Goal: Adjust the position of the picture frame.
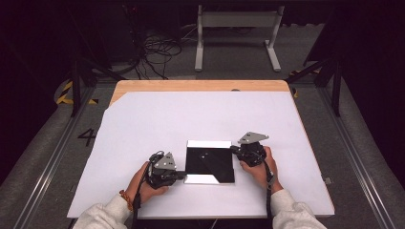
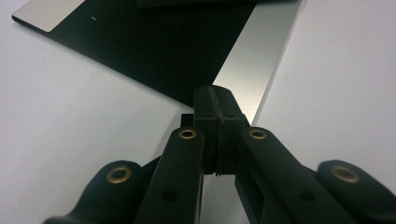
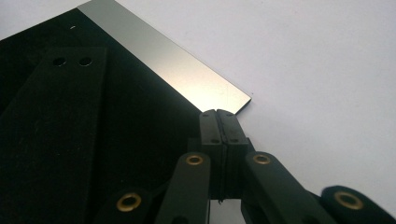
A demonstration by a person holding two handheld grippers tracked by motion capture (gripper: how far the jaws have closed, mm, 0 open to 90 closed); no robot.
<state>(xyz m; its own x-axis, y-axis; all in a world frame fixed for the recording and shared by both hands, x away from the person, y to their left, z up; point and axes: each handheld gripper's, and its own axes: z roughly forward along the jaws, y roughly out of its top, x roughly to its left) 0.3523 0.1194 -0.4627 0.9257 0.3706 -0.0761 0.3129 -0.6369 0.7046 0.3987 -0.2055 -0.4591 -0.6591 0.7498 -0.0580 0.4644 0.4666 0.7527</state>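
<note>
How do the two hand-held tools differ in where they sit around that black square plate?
The left tool sits at the black plate's near left corner; the right tool sits at its far right corner. The left tool lies nearer the person, the right tool farther up the table. Both have shut jaws, tips at the plate's silvery edge.

Wooden table [image 1: 200, 85] under white sheet [image 1: 157, 119], mirror-like panel [image 1: 210, 164].

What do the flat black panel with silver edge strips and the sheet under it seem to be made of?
The panel looks like rigid glossy glass or acrylic: its black face mirrors a drilled bar, and its brushed silver strips look like metal. The sheet seems to be matte white paper or card, with one clipped corner, lying on a wooden table.
</note>
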